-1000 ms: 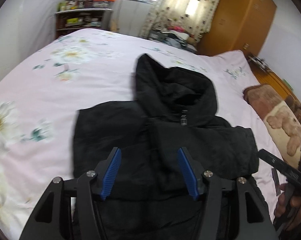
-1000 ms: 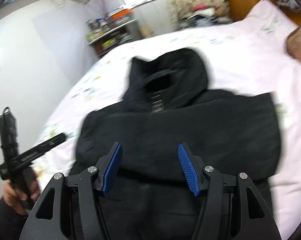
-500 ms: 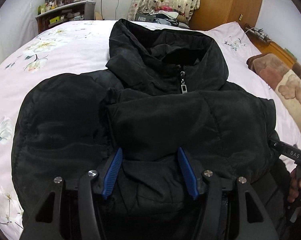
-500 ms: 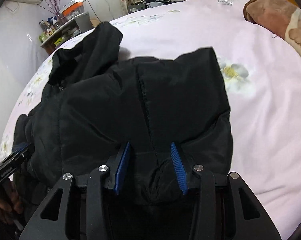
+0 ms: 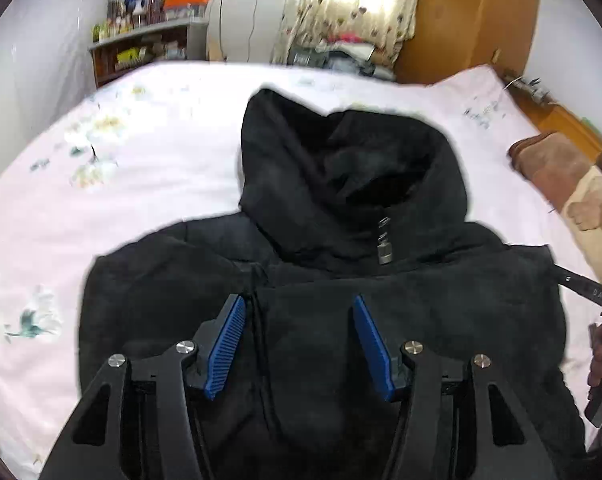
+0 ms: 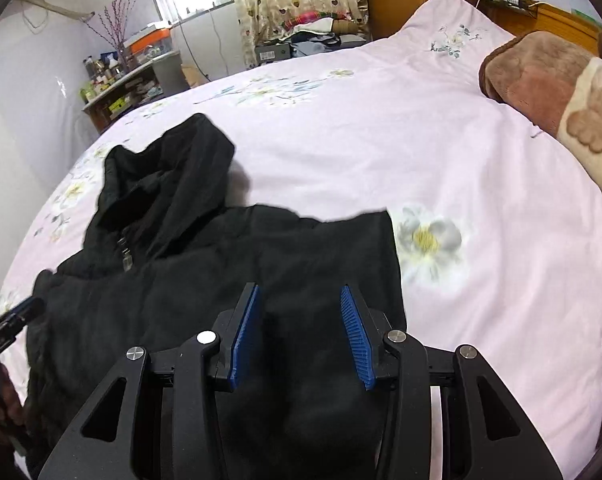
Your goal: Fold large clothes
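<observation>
A black hooded padded jacket point(image 5: 341, 280) lies on the pink floral bed, hood toward the far side, sleeves folded in over the chest. It also shows in the right wrist view point(image 6: 205, 280). My left gripper point(image 5: 297, 344) hangs over the jacket's lower front with its blue pads wide apart and nothing between them. My right gripper point(image 6: 299, 332) is over the jacket's right edge, pads apart, with black fabric lying under and between them. I cannot tell if it grips the fabric.
The pink bedsheet point(image 6: 381, 140) spreads around the jacket. A brown bear-print blanket point(image 6: 549, 84) lies at the right. A cluttered shelf point(image 5: 141, 48), curtains and a wooden wardrobe point(image 5: 469, 16) stand beyond the bed. The other gripper shows at each view's edge.
Both grippers dropped low onto the jacket and have now pulled back up. The right gripper's pads have spread wider than half a second ago.
</observation>
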Demonstrator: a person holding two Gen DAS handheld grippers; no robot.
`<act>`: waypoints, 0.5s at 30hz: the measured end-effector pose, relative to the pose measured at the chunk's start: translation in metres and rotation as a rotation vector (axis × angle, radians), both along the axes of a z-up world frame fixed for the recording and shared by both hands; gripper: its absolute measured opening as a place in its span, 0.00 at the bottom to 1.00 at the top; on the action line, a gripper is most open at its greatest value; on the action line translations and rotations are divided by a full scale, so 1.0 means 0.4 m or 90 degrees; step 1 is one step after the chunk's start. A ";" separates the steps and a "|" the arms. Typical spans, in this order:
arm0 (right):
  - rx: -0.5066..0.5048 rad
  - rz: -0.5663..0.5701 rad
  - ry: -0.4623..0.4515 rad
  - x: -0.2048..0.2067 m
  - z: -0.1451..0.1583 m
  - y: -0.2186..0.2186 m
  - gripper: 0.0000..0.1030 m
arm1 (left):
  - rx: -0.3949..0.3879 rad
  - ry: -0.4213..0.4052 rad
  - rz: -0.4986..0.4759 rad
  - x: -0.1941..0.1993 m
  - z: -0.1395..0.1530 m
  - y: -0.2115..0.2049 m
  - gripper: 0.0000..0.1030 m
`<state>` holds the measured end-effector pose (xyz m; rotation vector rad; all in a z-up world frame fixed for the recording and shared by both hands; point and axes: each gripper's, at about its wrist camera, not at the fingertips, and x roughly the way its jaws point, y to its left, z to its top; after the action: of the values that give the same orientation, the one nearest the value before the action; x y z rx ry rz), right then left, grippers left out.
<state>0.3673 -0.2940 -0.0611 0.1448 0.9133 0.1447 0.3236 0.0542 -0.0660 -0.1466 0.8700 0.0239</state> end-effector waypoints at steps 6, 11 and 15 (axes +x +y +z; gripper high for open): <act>-0.070 0.024 0.050 0.043 -0.117 0.036 0.42 | 0.017 0.008 -0.014 0.030 -0.090 -0.010 0.59; -0.064 0.004 0.050 0.022 -0.078 0.021 0.42 | 0.013 0.024 -0.009 0.014 -0.044 -0.002 0.57; -0.039 0.014 -0.019 -0.073 0.021 0.044 0.42 | 0.027 -0.049 -0.031 -0.086 0.062 -0.011 0.57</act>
<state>0.3379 -0.2765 -0.0527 0.0765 0.8894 0.1385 0.2890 0.0500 -0.0410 -0.0852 0.7960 -0.0091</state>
